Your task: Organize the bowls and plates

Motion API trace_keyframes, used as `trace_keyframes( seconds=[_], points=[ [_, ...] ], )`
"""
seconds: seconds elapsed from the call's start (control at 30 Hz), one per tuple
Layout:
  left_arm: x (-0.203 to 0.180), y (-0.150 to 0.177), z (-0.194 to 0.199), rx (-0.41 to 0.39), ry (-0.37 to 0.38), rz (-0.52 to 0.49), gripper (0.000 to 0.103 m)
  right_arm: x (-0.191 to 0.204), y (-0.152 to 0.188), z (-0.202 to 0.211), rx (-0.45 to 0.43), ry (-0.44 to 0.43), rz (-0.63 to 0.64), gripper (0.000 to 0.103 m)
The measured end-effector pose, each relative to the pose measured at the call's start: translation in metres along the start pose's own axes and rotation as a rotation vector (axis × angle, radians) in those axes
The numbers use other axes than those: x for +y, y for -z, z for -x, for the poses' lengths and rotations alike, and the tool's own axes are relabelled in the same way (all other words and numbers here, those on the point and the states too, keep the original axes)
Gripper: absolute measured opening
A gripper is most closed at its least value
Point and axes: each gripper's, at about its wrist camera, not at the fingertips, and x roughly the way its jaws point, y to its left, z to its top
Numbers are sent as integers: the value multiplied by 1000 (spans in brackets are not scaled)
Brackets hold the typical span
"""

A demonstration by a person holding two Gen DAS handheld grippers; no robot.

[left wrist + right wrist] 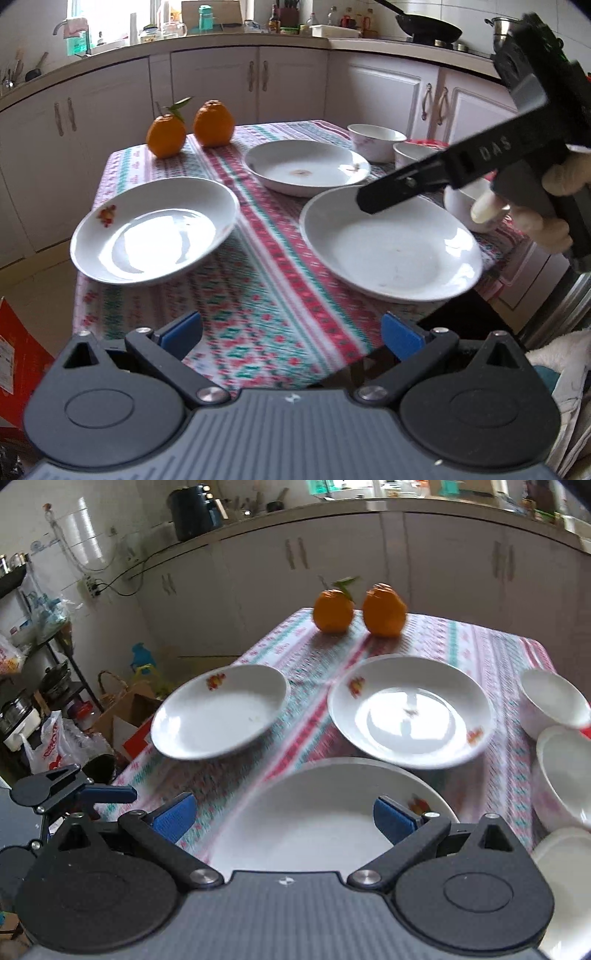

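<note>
Three white plates lie on the patterned tablecloth: a left plate, a far plate and a near right plate. Three white bowls cluster at the table's right side. My left gripper is open above the cloth at the near edge, holding nothing. My right gripper is open too, hovering over the rim of the nearest plate; seen from the side, the right gripper hangs above that same plate. The other plates lie beyond.
Two oranges stand at the table's far end. White kitchen cabinets run behind. Bags, a red box and a rack stand on the floor left of the table. The bowls crowd the right edge.
</note>
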Motion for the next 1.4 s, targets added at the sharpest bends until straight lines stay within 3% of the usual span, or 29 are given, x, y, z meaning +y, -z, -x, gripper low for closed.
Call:
trace_keyframes(
  seconds=[0.23,0.5,0.7,1.0,1.23,1.4],
  points=[
    [-24,0,-12,25,19,-41,102,-19,24,23,-24,41,-38,103],
    [-45,-4,-24,44,40,-109,102,-41,22,27,-11,55,-45,103],
    [-51,-7,-34,56,50,-129,102,-59,10,19,48,47,-33,103],
    [-63,-10,-43,52,56,-189,102,-80,-15,-6,205,-36,-46,103],
    [-64,-12,-50,54,76,-181,102,-89,-23,-30,311,-40,-29,92],
    [-64,-14,-51,46,97,-186,102,-93,-25,-39,335,-41,-24,91]
  ],
)
